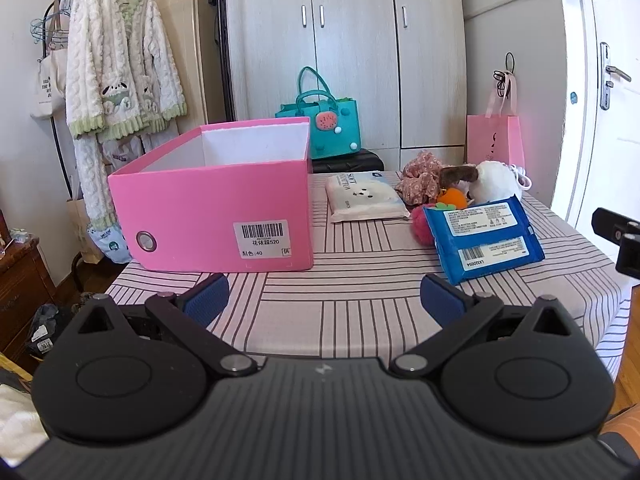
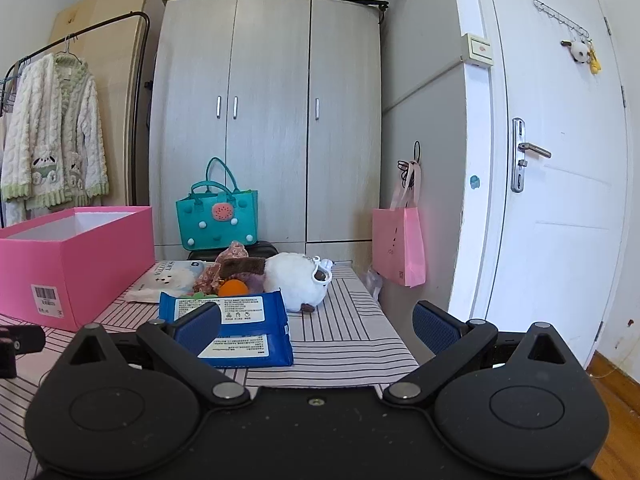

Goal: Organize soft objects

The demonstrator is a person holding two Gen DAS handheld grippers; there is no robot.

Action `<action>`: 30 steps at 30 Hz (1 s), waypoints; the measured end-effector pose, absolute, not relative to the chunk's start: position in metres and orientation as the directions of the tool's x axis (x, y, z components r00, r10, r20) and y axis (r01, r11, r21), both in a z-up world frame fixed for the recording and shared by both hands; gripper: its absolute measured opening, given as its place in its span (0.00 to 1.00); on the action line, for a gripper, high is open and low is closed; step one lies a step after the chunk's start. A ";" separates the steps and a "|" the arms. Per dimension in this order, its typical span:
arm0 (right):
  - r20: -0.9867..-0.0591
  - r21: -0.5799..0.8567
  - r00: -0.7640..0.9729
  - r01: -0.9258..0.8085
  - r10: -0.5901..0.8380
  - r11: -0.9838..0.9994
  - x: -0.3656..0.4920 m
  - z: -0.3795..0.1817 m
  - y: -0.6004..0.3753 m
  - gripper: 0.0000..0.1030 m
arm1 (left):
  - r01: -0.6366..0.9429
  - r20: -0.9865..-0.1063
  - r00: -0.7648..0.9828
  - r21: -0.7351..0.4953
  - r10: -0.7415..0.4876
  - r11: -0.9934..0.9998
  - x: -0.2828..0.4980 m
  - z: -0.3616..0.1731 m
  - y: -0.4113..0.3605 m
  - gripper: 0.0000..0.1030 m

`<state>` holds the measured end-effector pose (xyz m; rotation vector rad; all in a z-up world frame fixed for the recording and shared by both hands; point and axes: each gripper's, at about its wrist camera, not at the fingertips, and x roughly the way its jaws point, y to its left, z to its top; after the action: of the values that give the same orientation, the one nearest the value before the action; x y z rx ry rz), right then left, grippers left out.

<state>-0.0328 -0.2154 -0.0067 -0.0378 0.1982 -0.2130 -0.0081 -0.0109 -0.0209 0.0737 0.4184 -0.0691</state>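
We hold both the left hand-held gripper point(image 1: 324, 300) and right hand-held gripper point(image 2: 316, 326) wide apart, empty. The blue wipes pack point(image 1: 484, 236) lies on the table point(image 1: 360, 280) right of the pink box point(image 1: 208, 204); it looks light, squashy, slick, so we'd pinch its flat middle

Both cameras sit low at the table's point(image 1: 360, 280) near edge, facing 12 o'clock toward the wardrobe point(image 2: 264, 120). The left view looks close on the pink box point(image 1: 212, 216) at 11 o'clock; the right view has it at 9. Both share the blue packet point(image 2: 240, 320).
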 end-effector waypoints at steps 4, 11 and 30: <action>-0.184 -0.069 0.959 0.206 -0.215 0.976 -0.034 -0.007 -0.215 1.00 | 0.084 -0.400 0.915 0.053 -0.056 0.995 -0.008 -0.019 -0.011 1.00; -0.139 -0.077 0.966 0.210 -0.219 0.975 -0.037 -0.008 -0.213 1.00 | 0.085 -0.385 0.921 0.034 -0.065 0.996 -0.007 -0.017 -0.010 1.00; -0.168 -0.036 0.970 0.171 -0.175 0.985 -0.032 -0.014 -0.221 1.00 | 0.074 -0.398 0.916 0.027 -0.057 0.997 -0.002 -0.016 -0.009 1.00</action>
<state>-0.0319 -0.2213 -0.0143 -0.0209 0.1716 -0.1746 -0.0019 -0.0088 -0.0161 0.0420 0.4079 -0.0671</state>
